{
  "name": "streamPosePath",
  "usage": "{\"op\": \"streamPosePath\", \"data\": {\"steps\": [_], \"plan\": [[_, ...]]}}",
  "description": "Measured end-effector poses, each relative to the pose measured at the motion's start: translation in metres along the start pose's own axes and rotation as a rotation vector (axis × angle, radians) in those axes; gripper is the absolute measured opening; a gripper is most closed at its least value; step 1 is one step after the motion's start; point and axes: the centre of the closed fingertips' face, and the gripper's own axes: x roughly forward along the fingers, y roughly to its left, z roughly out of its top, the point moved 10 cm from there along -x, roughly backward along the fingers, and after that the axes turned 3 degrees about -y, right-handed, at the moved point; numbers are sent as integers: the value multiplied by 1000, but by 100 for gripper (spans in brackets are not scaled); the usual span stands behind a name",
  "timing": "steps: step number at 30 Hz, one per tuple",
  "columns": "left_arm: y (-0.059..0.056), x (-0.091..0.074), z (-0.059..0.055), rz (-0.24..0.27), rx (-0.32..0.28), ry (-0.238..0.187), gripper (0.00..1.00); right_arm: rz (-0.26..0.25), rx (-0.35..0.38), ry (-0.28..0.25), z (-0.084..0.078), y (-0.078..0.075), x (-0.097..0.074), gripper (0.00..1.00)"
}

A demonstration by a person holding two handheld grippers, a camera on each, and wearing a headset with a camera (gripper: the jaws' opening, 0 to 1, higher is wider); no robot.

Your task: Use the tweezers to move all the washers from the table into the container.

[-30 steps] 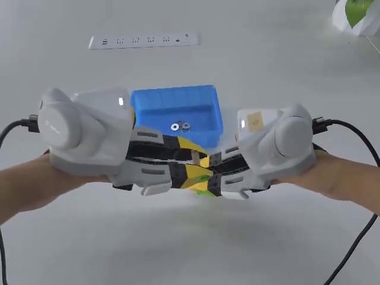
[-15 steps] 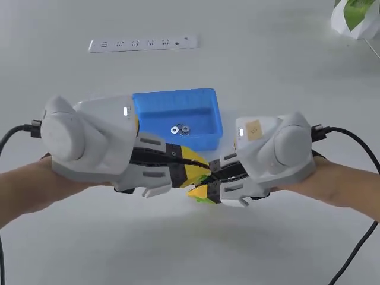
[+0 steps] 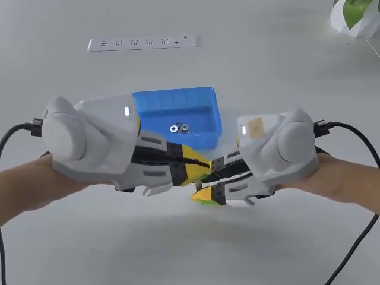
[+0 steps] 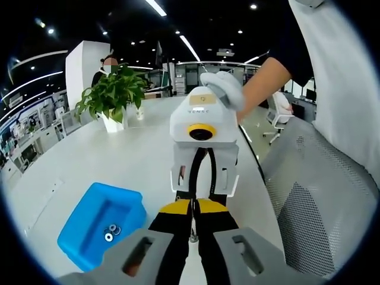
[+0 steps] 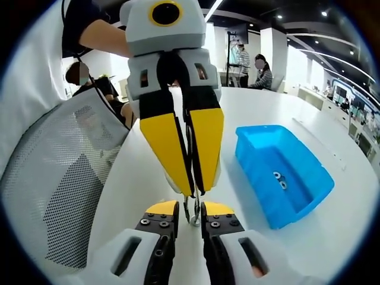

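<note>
A blue container point(image 3: 176, 110) sits on the white table just beyond both grippers, with two washers point(image 3: 179, 127) on its floor. My left gripper point(image 3: 205, 165) and right gripper point(image 3: 199, 193) meet tip to tip in front of it. In the right gripper view, thin metal tweezers point(image 5: 193, 215) run between the left gripper's point(image 5: 193, 191) closed yellow jaws and end between the right gripper's point(image 5: 190, 209) near-closed tips. In the left gripper view the tweezers point(image 4: 193, 230) lie between my own jaws, and the container point(image 4: 89, 234) with its washers point(image 4: 111, 231) is at lower left.
A white power strip point(image 3: 141, 42) lies at the far side of the table. A potted plant point(image 3: 355, 15) stands at the far right corner. Cables point(image 3: 356, 127) trail from both grippers. A mesh office chair point(image 4: 323, 196) stands beside the table edge.
The grippers stay tip to tip. The right gripper's jaws have dipped slightly lower under the left gripper's yellow jaws. The container and its washers have not moved.
</note>
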Motion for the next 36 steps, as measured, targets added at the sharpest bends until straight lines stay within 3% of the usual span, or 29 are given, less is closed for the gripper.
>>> {"op": "streamPosePath", "data": {"steps": [11,14,20,23,28,36], "plan": [[-4,2,2,-4,10,2,5,-17,-14,-13,1,3,-2,10],[-4,2,3,-3,-26,0,6,-23,-28,-18,1,4,-2,10],[-3,1,2,2,-26,3,7,-37,-32,-34,0,5,-2,10],[-2,0,2,-2,-70,-1,12,-38,-37,-34,1,4,-2,9],[-4,0,1,-10,-44,26,14,-38,-37,-40,1,4,-2,9],[-5,-2,0,-16,-44,37,16,-42,-37,-52,3,2,-2,9]]}}
